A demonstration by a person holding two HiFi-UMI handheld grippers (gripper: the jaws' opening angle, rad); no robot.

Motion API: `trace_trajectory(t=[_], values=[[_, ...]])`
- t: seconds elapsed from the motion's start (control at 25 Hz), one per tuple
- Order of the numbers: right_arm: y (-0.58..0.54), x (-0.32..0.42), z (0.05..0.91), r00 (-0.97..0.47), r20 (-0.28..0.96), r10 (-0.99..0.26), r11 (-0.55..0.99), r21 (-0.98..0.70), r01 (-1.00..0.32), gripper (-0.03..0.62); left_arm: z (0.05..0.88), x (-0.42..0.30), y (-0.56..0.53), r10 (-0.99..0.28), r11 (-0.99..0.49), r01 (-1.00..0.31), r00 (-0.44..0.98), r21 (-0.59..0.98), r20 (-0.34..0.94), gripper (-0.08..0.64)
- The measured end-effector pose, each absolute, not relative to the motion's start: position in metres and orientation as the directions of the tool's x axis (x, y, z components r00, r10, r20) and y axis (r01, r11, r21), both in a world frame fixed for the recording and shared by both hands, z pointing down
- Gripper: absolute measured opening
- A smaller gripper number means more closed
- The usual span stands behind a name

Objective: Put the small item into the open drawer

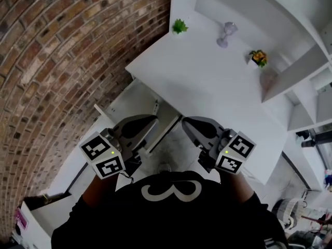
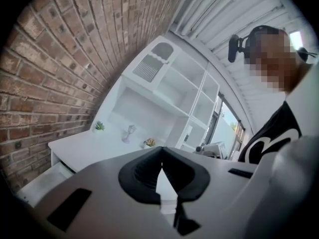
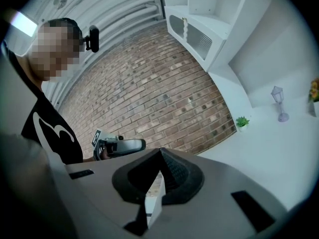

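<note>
The left tongs [image 2: 160, 156] were closed tip to tip with nothing between them, and the right tongs [image 3: 160, 156] were likewise closed and empty. Both were held low before the person's black shirt [image 1: 104, 222], just beside the open white drawer [image 1: 129, 102] under the white table [image 1: 207, 82]. On the tabletop, well apart from the drawer, stood a small green potted plant [image 1: 179, 26], a pale lilac miniature lantern [image 1: 226, 34] and a small pot of yellow-orange flowers [image 1: 258, 58]; which was the task's item I could not tell.
</note>
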State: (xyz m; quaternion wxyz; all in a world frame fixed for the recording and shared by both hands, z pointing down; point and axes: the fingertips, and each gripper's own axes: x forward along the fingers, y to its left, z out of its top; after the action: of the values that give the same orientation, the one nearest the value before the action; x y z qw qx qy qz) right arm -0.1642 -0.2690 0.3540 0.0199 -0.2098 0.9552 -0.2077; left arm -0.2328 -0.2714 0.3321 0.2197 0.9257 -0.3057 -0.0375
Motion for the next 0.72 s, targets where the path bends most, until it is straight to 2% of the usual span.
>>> trace_trajectory(t=[0.36,0.72], values=[[-0.270,-0.149,0.350,-0.919,0.024,-0.394,0.850,-0.370,-0.374,0.008,0.326,-0.212,-0.270,-0.575,-0.728,-0.546,0.816,0.415,0.065,0.003],[-0.303,-0.150,0.337,-0.929,0.018,-0.369,0.860,-0.372,-0.349,0.008,0.327,-0.204,-0.298,-0.601,-0.697,-0.591,0.790,0.405,0.118,0.003]])
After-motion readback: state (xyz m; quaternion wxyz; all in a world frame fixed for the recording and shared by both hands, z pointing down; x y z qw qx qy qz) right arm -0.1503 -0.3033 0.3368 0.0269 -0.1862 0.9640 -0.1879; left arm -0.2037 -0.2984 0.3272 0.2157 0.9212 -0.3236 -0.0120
